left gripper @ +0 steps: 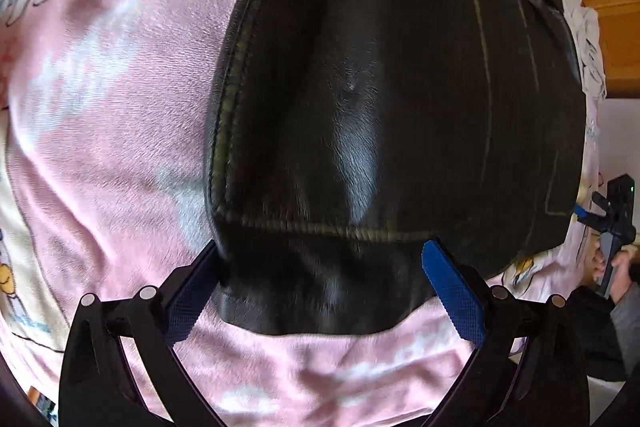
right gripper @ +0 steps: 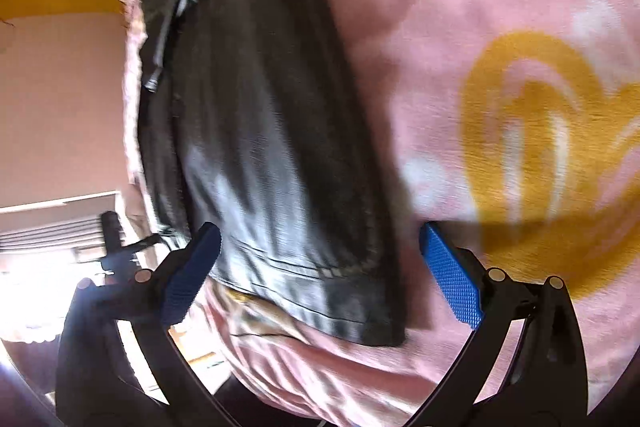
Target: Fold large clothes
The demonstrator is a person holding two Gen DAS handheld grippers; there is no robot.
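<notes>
- Dark denim, a black folded garment with tan stitching (left gripper: 380,107), lay on a pink cartoon-print fleece blanket (left gripper: 112,147).
- The left gripper (left gripper: 320,275) was spread wide astride the garment's near hem.
- The right gripper (right gripper: 320,259) stood equally spread over its near end.

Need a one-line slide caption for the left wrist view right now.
Open left gripper poised over the near hem of dark trousers laid flat on a pink cartoon-print blanket, right gripper visible at the far edge.

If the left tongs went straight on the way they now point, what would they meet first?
Most likely the dark garment: the open left tongs already straddle its near hem, which lies on the pink blanket. Depth is unclear, so they may touch the blanket just beneath.
</notes>
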